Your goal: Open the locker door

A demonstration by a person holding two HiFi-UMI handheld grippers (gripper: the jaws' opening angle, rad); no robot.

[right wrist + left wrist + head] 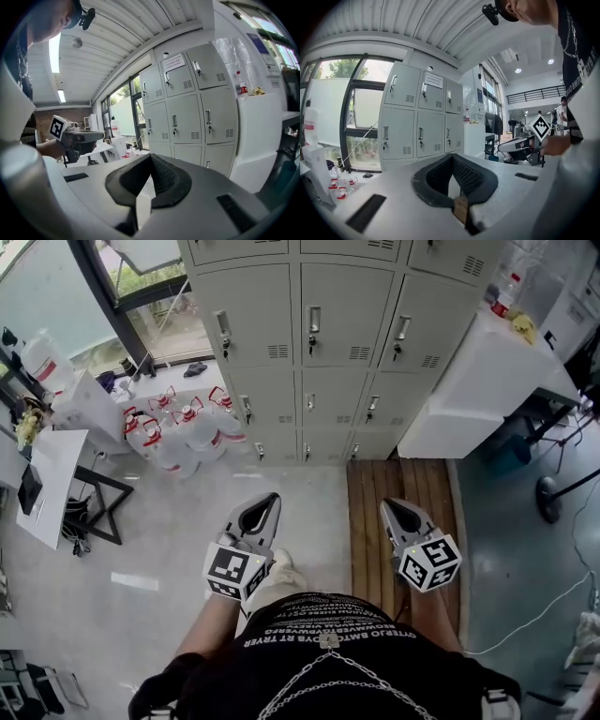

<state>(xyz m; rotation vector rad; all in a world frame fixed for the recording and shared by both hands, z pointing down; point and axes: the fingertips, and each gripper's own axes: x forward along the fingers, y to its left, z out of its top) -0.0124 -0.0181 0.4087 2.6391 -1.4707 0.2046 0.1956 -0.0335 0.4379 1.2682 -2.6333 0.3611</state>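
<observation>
While we stand facing the lockers [309, 381], our left gripper [266, 502] and right gripper [394, 510] hang at waist height, each with its jaws pressed together on nothing. Every pale grey door [345, 306] sits shut, with an upright handle [314, 320] and a small vent [360, 352]. The lockers stand well apart from both grippers, between water jugs [183, 427] and a white cabinet [469, 390].

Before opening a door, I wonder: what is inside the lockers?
Nothing inside shows: every visible door of the lockers is shut, covering the contents. Only handles and vent slots show.
</observation>
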